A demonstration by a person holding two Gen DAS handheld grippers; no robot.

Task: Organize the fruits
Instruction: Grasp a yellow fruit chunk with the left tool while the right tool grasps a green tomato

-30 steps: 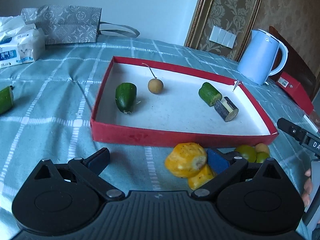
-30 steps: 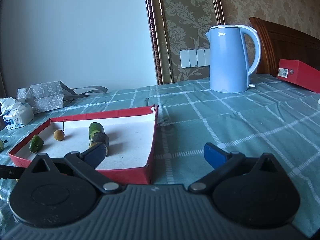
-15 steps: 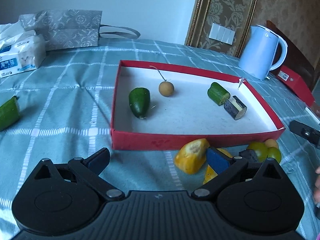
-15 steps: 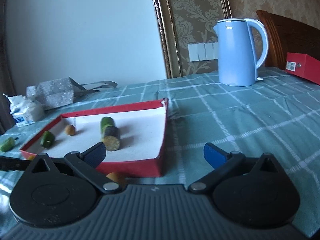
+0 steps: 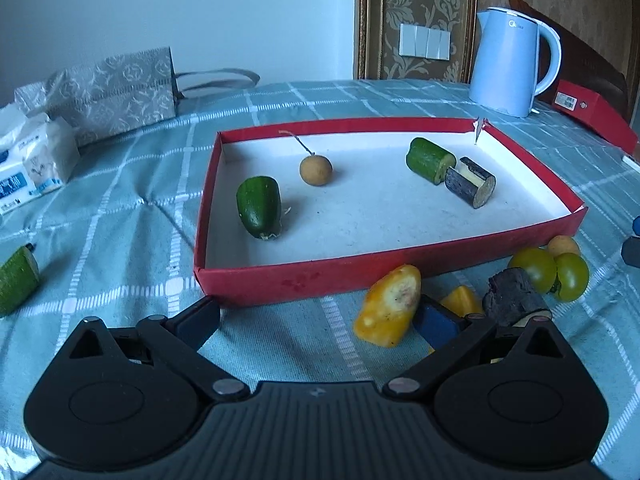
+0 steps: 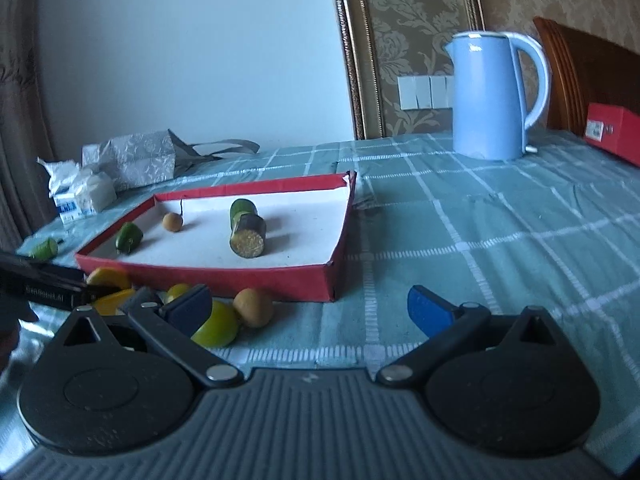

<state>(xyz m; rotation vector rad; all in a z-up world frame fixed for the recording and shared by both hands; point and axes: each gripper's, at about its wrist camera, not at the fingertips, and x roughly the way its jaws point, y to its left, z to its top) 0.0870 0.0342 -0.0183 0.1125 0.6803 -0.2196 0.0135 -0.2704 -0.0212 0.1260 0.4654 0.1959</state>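
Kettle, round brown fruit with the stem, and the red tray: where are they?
blue kettle (image 6: pixel 486 96), right wrist view, its body.
stemmed brown fruit (image 5: pixel 315 170), left wrist view, its middle.
red tray (image 5: pixel 320 282), left wrist view, near wall.

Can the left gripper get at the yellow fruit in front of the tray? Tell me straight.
Probably yes. The left gripper has its jaws open, and the yellow fruit lies on the cloth just inside its right finger, outside the red tray. A dark stub crowds that finger.

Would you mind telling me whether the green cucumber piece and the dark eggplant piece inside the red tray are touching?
Touching. In the left wrist view the cucumber piece butts end to end against the eggplant piece with no white tray floor between them.
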